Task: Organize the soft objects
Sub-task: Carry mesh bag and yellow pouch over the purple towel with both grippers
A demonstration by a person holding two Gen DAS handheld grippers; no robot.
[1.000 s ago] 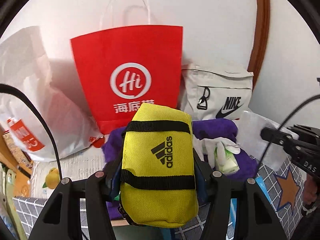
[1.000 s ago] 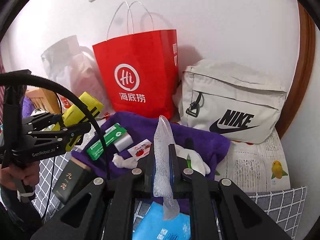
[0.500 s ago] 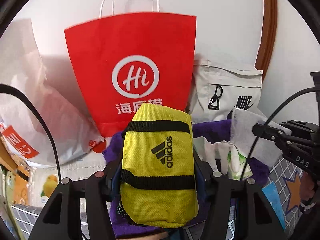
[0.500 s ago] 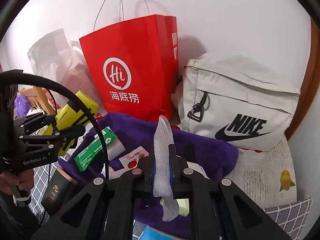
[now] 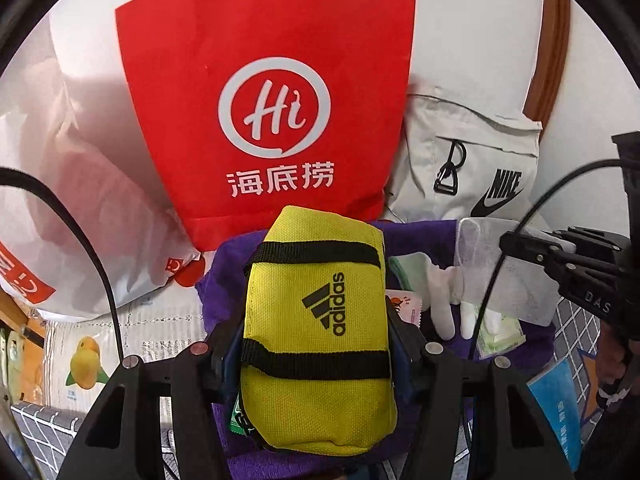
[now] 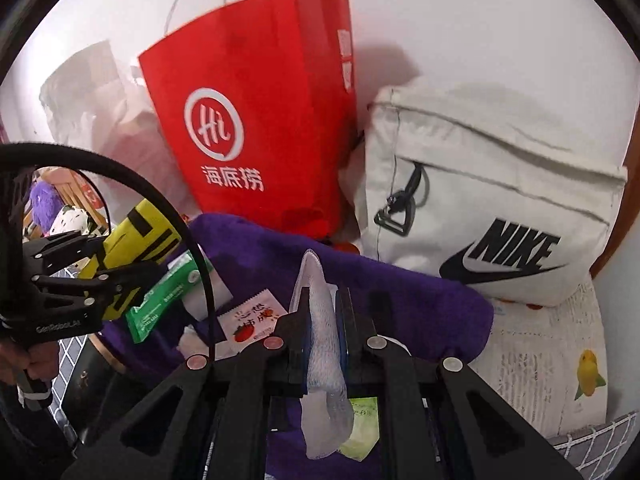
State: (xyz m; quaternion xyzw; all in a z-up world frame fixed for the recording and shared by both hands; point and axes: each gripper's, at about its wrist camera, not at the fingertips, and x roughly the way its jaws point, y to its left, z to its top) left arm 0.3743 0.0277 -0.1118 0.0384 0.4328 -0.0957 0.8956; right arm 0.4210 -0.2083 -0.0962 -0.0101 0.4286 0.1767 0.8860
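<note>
Left wrist view: a yellow woven-fabric pouch with black straps and a black three-stripe logo is clamped between the two black fingers of the left hand-held gripper, which is closed on its sides. The pouch is held above a rumpled purple plush towel. Behind the towel a red paper carrier bag with a white round "Hi" logo is stood upright against a white wall. A pale grey fabric shoulder bag with a black swoosh logo is leaned just beside it, on the right. A white crinkled plastic bag is slumped on the left. White gloves are laid on the towel.

In the right wrist view, the right hand-held gripper is seen clenched on a strip of white mesh netting, which is pinched between the fingers and hangs limp below them. The netting is held over the same towel. A green flat packet and a small white sachet printed with a tomato are laid on the towel, left of the netting. The left hand-held gripper and its pouch are seen at the left edge.
</note>
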